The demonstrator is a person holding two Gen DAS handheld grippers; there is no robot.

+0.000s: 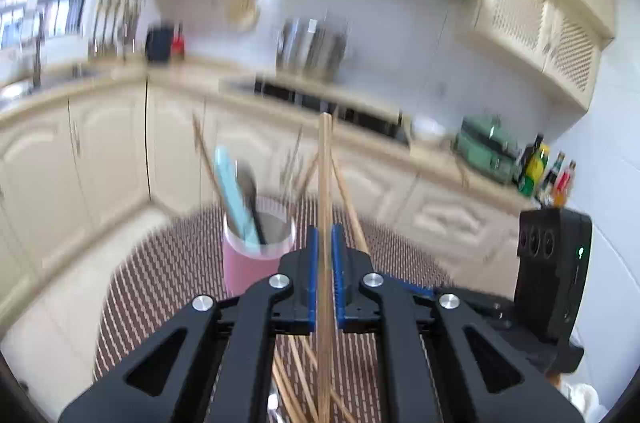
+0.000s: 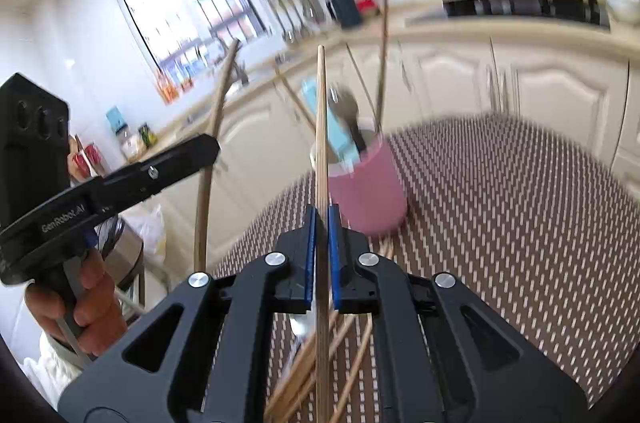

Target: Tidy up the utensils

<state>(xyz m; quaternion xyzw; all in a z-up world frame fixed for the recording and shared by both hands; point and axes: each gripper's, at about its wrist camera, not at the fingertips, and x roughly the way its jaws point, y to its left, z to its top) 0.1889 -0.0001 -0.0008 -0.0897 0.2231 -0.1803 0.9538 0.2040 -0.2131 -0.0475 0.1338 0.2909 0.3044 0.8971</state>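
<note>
My left gripper (image 1: 325, 235) is shut on a wooden chopstick (image 1: 325, 183) that stands upright between the blue pads. My right gripper (image 2: 322, 215) is shut on another wooden chopstick (image 2: 321, 127), also upright. A pink cup (image 1: 256, 259) stands on the patterned table just ahead and left of the left gripper; it holds a light blue utensil (image 1: 232, 195), a dark spoon and chopsticks. The same cup (image 2: 366, 191) stands ahead and right of the right gripper. Loose chopsticks (image 2: 344, 355) lie on the table under both grippers.
The woven brown-and-white mat (image 2: 500, 207) covers the table. The left gripper and the hand holding it (image 2: 92, 199) show at the left of the right wrist view. The right gripper's body (image 1: 552, 271) shows at the right of the left wrist view. Cream kitchen cabinets (image 1: 100, 151) stand behind.
</note>
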